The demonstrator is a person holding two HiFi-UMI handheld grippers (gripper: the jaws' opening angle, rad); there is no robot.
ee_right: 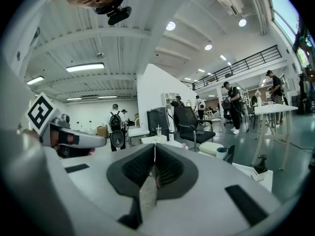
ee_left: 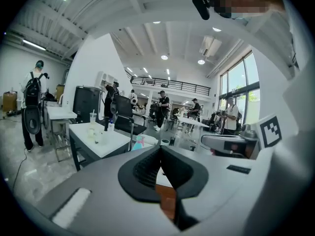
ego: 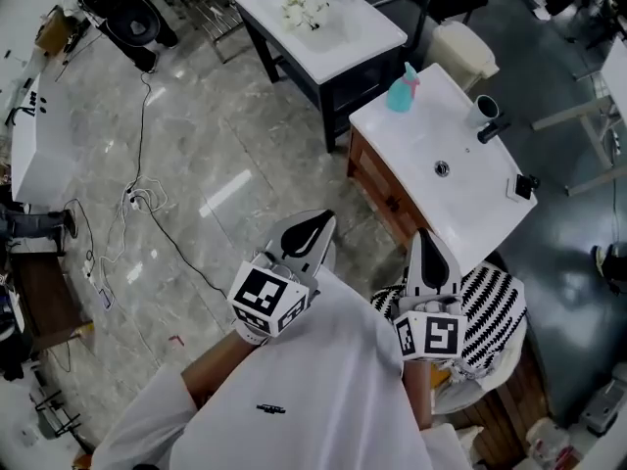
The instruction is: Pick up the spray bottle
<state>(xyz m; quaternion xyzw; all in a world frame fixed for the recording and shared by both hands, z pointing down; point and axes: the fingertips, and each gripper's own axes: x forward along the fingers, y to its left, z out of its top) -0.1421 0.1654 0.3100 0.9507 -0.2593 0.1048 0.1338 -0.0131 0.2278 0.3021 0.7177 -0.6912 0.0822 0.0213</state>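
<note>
left gripper (ego: 312,229) clenched, empty | right gripper (ego: 432,253) clenched, empty | spray bottle (ego: 403,89) upright on far corner of sink counter (ego: 411,150), well ahead of both | progress: not yet reached; approach, opening, grasp, lift all left

- spray bottle (ego: 402,90): tiny in head view, no label detail. In left gripper view only a teal-pink sliver of it shows, the rest is behind the left gripper (ee_left: 160,150).
- striped cloth (ego: 495,302): partly behind the right gripper (ego: 431,260). Cannot tell what it covers.
- white sleeves (ego: 294,399): cut off by the bottom edge.
- far white table (ego: 367,29): the items on it are too small to name.
- sink counter (ego: 470,218): the dark item at its right edge is too small to tell.
</note>
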